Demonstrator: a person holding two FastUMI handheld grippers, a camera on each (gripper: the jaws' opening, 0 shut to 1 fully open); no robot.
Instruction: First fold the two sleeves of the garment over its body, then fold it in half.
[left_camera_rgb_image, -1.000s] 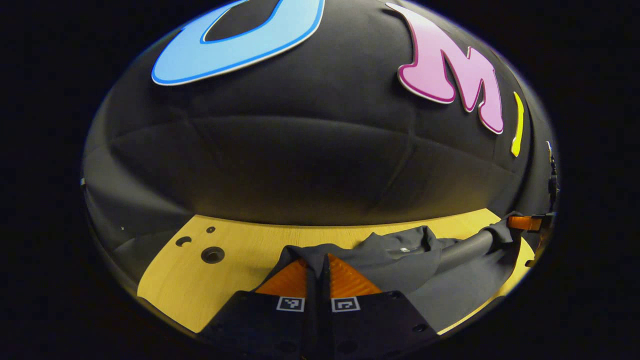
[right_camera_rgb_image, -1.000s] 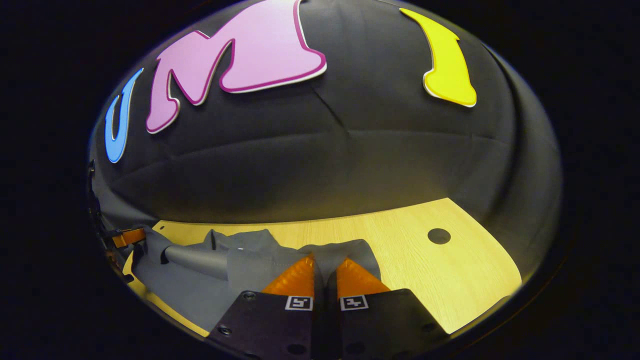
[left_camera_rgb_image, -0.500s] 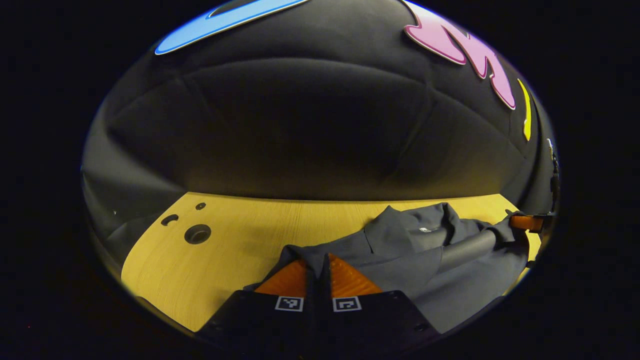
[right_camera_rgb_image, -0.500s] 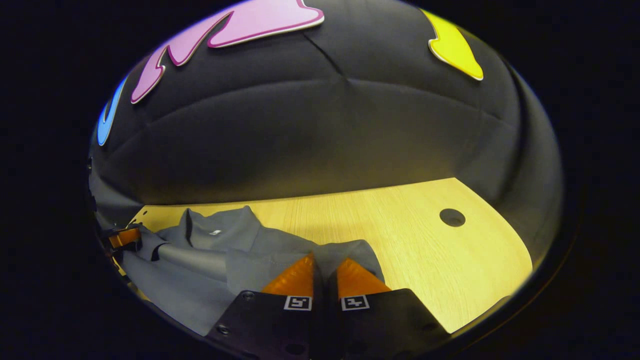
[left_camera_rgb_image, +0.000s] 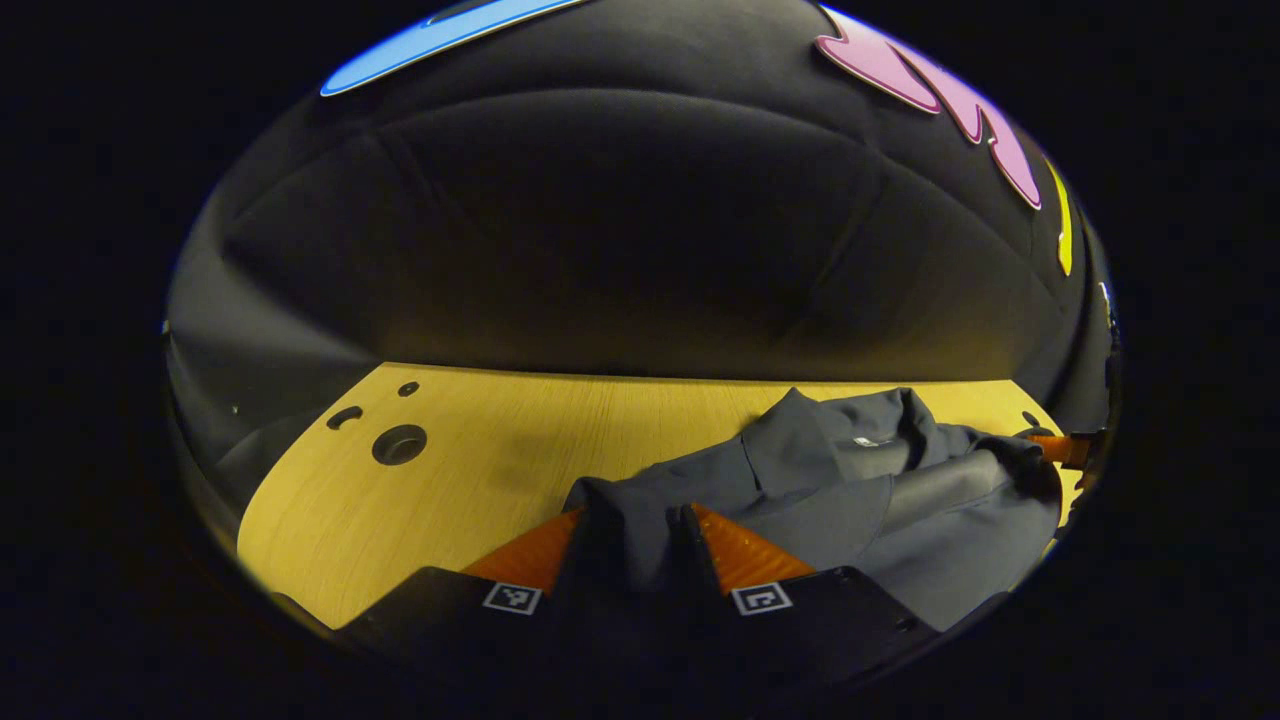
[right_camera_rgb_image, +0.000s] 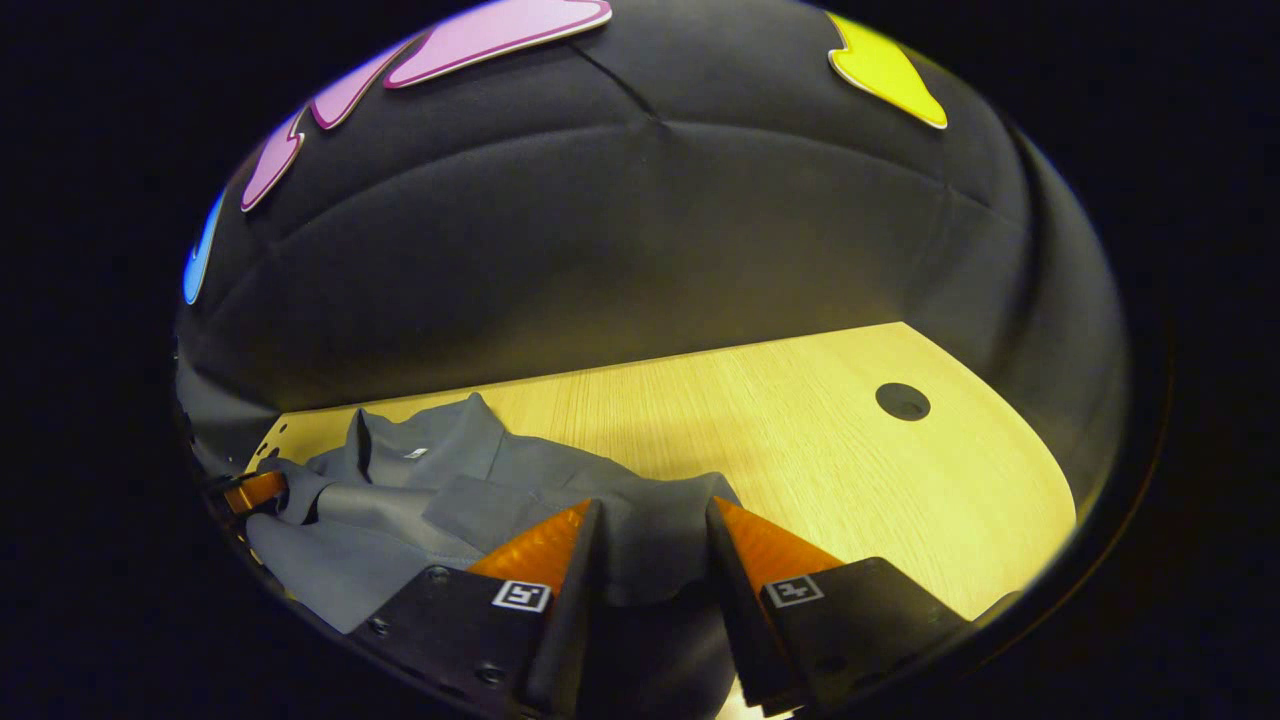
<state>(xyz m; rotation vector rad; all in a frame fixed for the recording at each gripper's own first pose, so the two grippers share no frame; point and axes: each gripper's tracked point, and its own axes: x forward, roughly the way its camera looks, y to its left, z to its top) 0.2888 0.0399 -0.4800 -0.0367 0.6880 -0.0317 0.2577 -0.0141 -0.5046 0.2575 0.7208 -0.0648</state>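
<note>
One grey garment (left_camera_rgb_image: 850, 490) lies folded on the pale wooden table (left_camera_rgb_image: 480, 470), its collar toward the black cloth wall (left_camera_rgb_image: 600, 230) behind. Both the left gripper (left_camera_rgb_image: 637, 535) and the right gripper (right_camera_rgb_image: 650, 540) stand with fingers spread apart, cloth lying loose between them. Round holes (right_camera_rgb_image: 902, 401) pierce the tabletop well apart from the garment.
</note>
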